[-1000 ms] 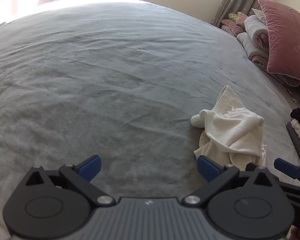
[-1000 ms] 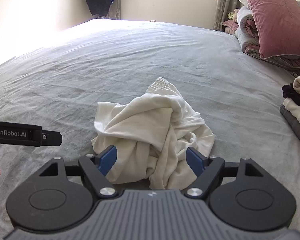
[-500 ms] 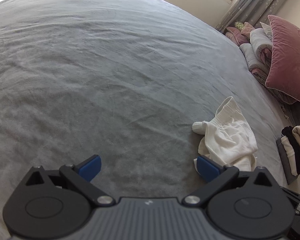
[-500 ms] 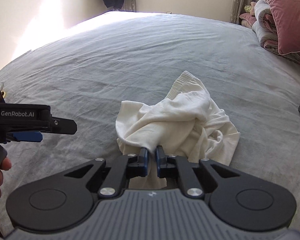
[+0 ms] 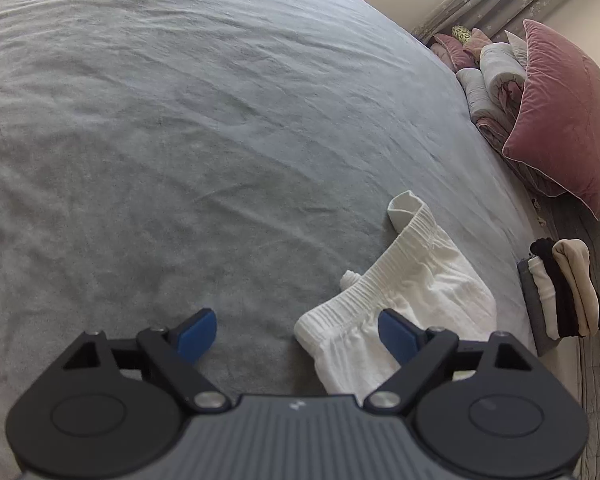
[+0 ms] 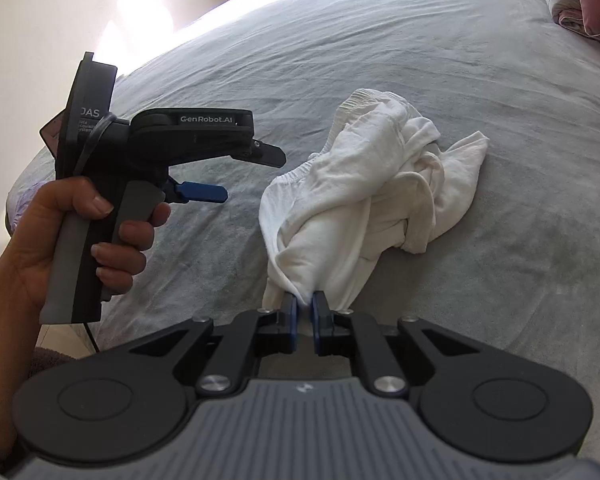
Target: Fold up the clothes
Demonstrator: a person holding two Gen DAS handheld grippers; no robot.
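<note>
A crumpled white garment (image 6: pixel 364 200) with a ribbed elastic waistband lies on the grey bed (image 6: pixel 480 60). My right gripper (image 6: pixel 305 308) is shut on a bunched corner of it, and the cloth rises taut from the blue pads. In the left wrist view the same white garment (image 5: pixel 416 292) sits at lower right, its waistband stretched out. My left gripper (image 5: pixel 296 336) is open, its right fingertip (image 5: pixel 396 334) over the waistband edge, its left one over bare bedding. In the right wrist view a hand (image 6: pixel 60 240) holds the left gripper (image 6: pixel 204 190) just left of the garment.
A stack of folded clothes (image 5: pixel 560 292) in grey, white, black and beige lies at the bed's right edge. A pink pillow (image 5: pixel 560 116) and rolled quilts (image 5: pixel 488 76) are piled at the far right. Grey bedding (image 5: pixel 160 120) spreads wide to the left.
My right gripper closed on the garment's near corner and lifted and pulled it, stretching the pile out. My left gripper moved in toward the waistband and stays open.
</note>
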